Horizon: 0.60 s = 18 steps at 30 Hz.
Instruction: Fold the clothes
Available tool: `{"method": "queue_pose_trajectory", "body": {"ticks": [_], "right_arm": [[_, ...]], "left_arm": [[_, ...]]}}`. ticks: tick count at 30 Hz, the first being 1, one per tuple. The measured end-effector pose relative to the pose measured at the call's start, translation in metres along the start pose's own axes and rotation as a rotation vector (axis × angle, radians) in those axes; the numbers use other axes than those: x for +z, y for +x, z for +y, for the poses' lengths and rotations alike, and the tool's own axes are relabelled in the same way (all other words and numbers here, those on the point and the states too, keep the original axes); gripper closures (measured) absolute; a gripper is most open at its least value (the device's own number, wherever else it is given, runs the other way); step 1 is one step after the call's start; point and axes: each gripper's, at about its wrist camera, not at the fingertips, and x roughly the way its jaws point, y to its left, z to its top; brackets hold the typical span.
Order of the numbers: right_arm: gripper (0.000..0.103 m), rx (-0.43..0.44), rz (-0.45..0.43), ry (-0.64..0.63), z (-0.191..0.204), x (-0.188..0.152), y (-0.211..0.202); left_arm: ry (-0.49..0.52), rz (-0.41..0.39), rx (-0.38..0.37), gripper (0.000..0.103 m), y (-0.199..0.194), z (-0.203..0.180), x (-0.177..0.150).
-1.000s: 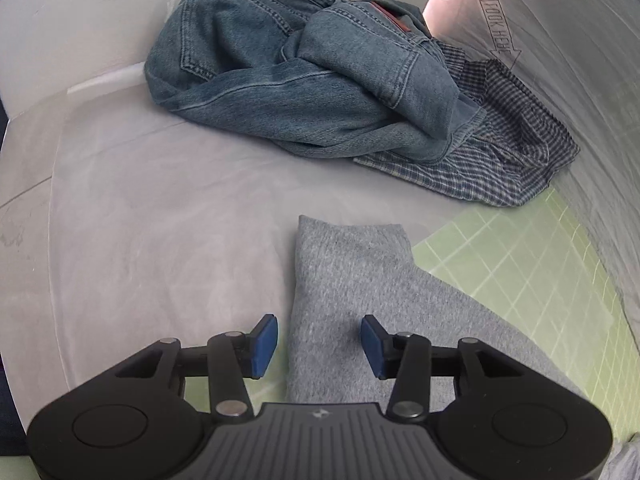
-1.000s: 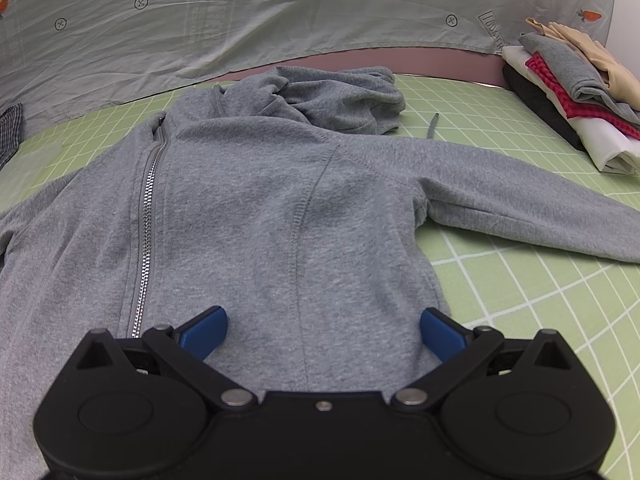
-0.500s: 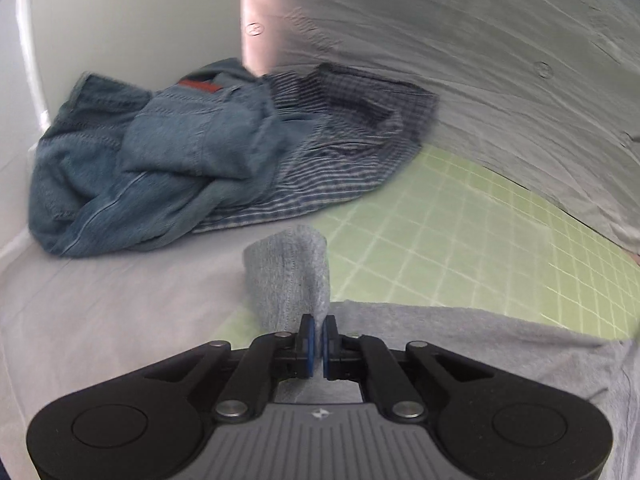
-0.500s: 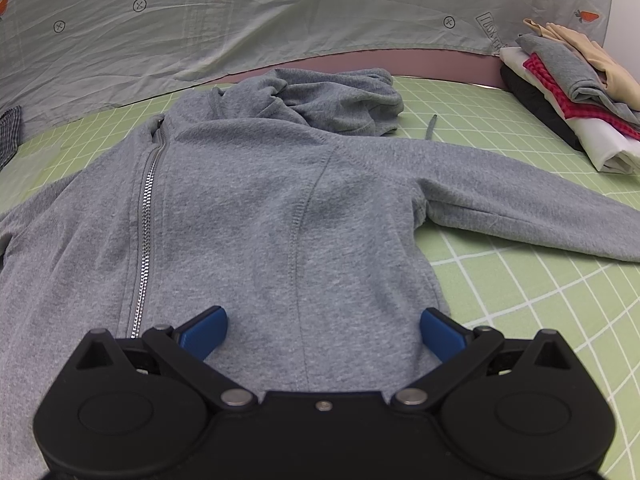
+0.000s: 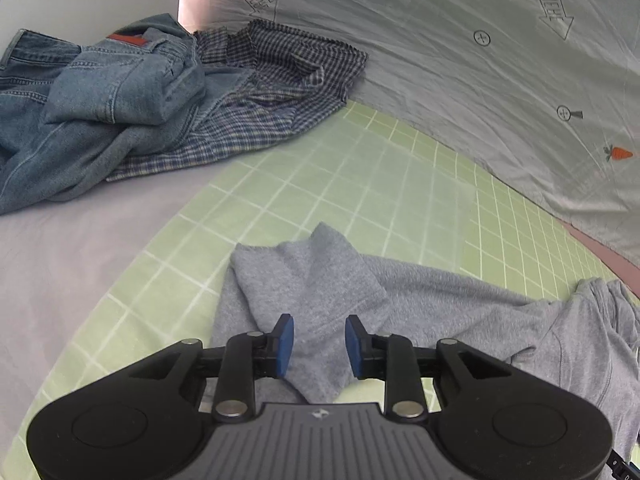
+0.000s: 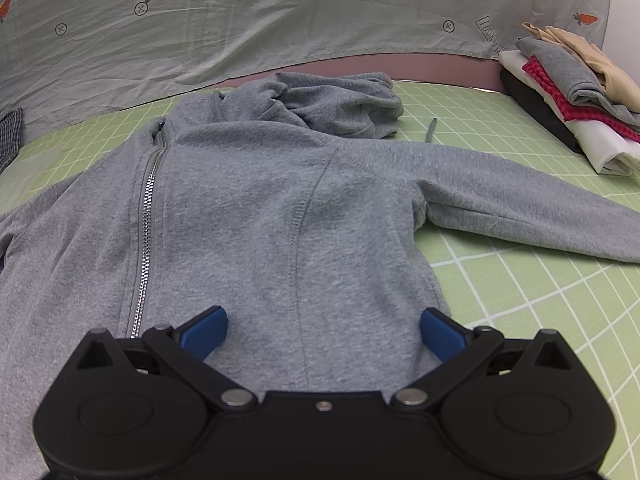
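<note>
1. Green grid mat [image 5: 360, 184] covers the work surface, with a pale carrot-print sheet [image 6: 280, 20] draped across the top of both frames
2. Grey zip hoodie [image 6: 260, 208] lies spread over the mat, filling the centre of the right wrist view, hood bunched at upper centre, one sleeve running off the right edge
3. Left gripper [image 5: 319, 346] sits at lower centre, blue pads parted, the hoodie's other sleeve [image 5: 308, 280] folded back on itself and lying between them, not pinched
4. Right gripper [image 6: 323, 330] at lower centre, jaws spread wide over the hoodie's lower body
5. Denim jeans [image 5: 88, 96] and a checked shirt [image 5: 272, 92] heaped upper left
6. Folded stack [image 6: 568, 92] at upper right
</note>
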Motion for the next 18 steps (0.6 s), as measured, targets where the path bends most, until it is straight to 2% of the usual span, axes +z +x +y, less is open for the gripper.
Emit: {"method": "queue_pose_trajectory", "body": {"ticks": [2, 5, 11, 12, 13, 15, 18], "right_arm": [[0.0, -0.001, -0.002, 0.0, 0.0, 0.0, 0.0], [0.0, -0.001, -0.004, 0.001, 0.0, 0.0, 0.0], [0.0, 0.0, -0.006, 0.0, 0.0, 0.0, 0.0], [0.0, 0.0, -0.007, 0.0, 0.0, -0.001, 0.0], [0.0, 0.0, -0.007, 0.0, 0.0, -0.001, 0.0], [0.0, -0.001, -0.009, 0.0, 0.0, -0.001, 0.0], [0.0, -0.001, -0.011, 0.0, 0.0, -0.001, 0.0]], "left_arm": [[-0.019, 0.006, 0.023, 0.066, 0.005, 0.006, 0.006], [-0.035, 0.026, 0.047, 0.066, 0.016, 0.013, 0.011], [-0.084, 0.058, 0.018, 0.066, 0.035, 0.018, 0.015], [-0.084, 0.058, 0.017, 0.067, 0.036, 0.018, 0.015], [-0.083, 0.059, 0.018, 0.073, 0.037, 0.019, 0.015], [-0.083, 0.056, 0.038, 0.095, 0.036, 0.025, 0.015], [-0.137, 0.009, 0.075, 0.095, 0.022, 0.044, 0.016]]}}
